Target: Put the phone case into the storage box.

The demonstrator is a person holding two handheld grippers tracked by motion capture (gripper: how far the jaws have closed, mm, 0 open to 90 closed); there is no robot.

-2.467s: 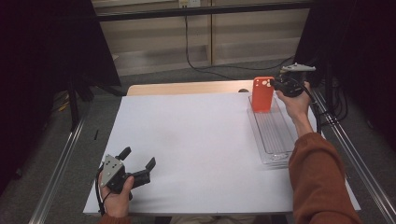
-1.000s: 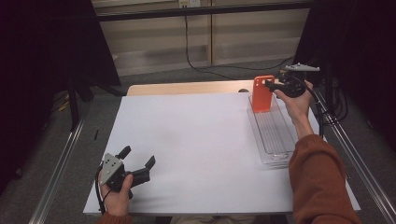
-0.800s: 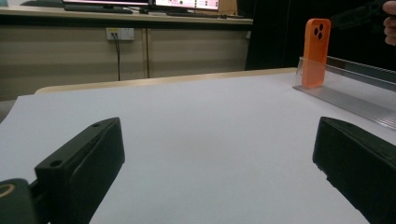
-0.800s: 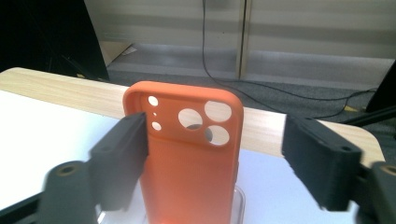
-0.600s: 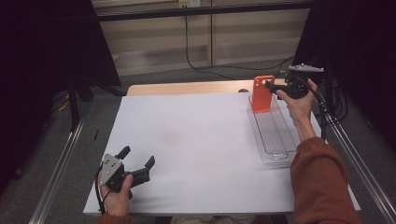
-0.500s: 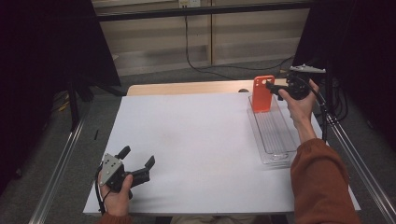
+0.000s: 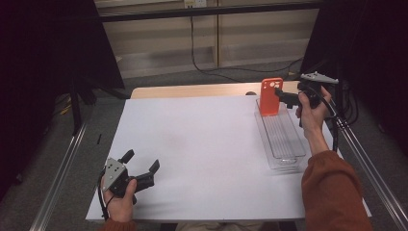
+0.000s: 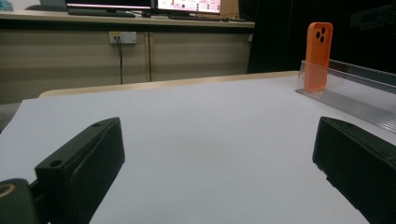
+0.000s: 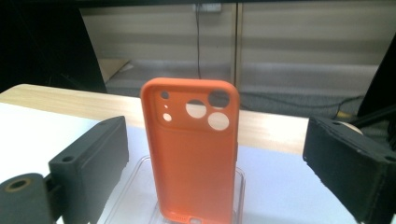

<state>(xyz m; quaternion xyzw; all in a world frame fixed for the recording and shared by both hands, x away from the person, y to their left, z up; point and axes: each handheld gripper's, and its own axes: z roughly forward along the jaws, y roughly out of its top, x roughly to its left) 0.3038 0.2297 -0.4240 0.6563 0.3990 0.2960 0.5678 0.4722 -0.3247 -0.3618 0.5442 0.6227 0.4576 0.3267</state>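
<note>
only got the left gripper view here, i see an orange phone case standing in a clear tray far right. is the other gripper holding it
Observer: No. In the right gripper view the right gripper has just been opening, and its jaws stand wide with gaps on both sides of the orange phone case.
Operator: so is the case leaning on anything or free standing
Observer: In the high view it stands upright at the far end of the clear tray, against the end wall as far as I can tell.
Operator: anything else in that tray
Observer: In the high view the rest of the tray looks bare.
</note>
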